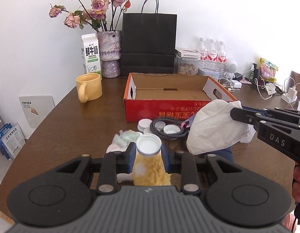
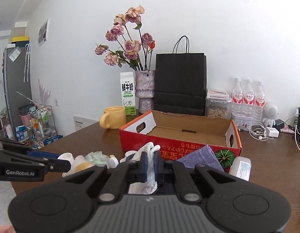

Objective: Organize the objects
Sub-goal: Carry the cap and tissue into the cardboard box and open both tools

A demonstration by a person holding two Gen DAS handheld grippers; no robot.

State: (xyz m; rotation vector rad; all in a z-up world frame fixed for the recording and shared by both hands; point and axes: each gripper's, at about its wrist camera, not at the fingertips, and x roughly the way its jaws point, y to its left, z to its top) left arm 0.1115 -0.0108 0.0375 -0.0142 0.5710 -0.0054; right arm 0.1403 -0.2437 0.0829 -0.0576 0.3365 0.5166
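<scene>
Left tool (image 1: 149,156) clamps yellow fuzzy bottle (image 1: 150,167), ribbed white cap; right tool (image 2: 149,164) pinches crumpled white cloth (image 1: 214,128) before red cardboard box (image 1: 169,106) on wooden table (image 1: 72,132).

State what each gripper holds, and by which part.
The left gripper clamps a clear bottle of yellow contents just below its white cap. The right gripper is shut on a crumpled white cloth, pinching a bunched fold at its edge.

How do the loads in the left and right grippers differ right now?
The left gripper is clamped on a rigid jar with a white cap and yellow contents; the right gripper pinches a soft, crumpled white mask. The jar fills a wide gap between the fingers; the mask is squeezed nearly flat. Both loads are lifted clear of the table.
</scene>
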